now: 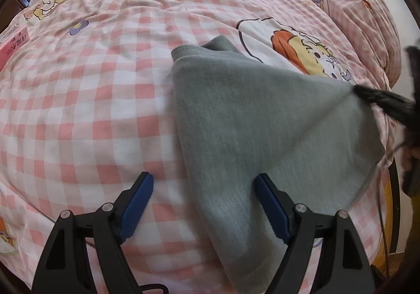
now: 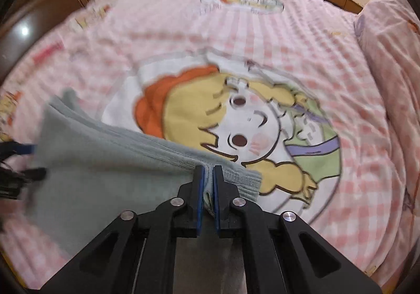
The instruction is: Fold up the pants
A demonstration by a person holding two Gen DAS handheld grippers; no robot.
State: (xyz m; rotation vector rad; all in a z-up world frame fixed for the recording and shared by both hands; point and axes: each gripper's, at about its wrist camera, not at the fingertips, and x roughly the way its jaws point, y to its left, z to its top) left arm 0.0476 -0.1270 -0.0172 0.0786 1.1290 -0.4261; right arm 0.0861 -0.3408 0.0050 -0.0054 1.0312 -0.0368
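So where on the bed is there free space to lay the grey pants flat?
The checked sheet left of the grey pants is bare up to the pink packet at the far left edge. The cartoon print ahead of the right gripper is also free. The pillow crowds the right side.

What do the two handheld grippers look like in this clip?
Both the left gripper and the right gripper share one build: black angular linkage arms with round silver pivot pins, and fingers faced with ridged blue pads. No sleeve or markings show.
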